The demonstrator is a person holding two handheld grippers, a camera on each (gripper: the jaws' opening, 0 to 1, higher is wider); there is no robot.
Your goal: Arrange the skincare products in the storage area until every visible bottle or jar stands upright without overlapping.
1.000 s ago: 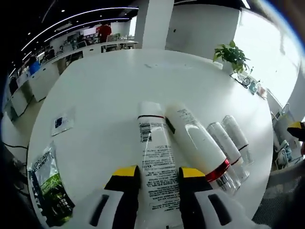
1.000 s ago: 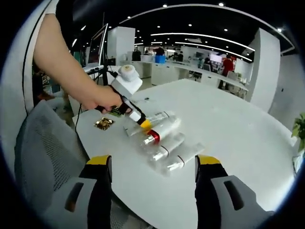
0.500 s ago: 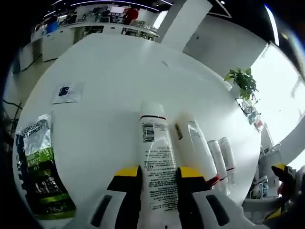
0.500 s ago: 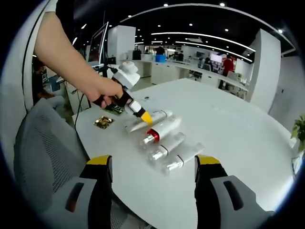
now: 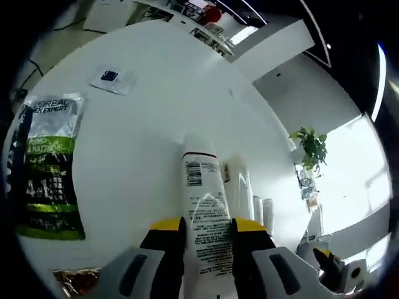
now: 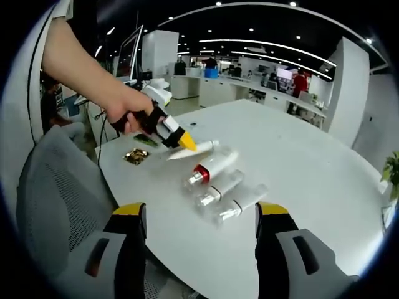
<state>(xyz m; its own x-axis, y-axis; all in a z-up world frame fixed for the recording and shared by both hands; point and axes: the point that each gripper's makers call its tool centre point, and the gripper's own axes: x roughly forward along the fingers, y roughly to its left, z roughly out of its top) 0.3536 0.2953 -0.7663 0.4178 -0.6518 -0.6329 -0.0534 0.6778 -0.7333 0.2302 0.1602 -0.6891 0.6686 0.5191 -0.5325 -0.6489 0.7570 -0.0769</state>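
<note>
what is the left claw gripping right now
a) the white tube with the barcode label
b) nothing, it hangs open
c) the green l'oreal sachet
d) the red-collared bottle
a: in the left gripper view the left claw has both yellow-tipped jaws pressed against the white tube, and the right gripper view shows that tube raised off the table.

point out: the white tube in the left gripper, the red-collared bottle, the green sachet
white tube (image 5: 202,212), left gripper view, on its printed label between the jaws
red-collared bottle (image 6: 215,166), right gripper view, on its white body
green sachet (image 5: 48,165), left gripper view, on its middle, lying flat
</note>
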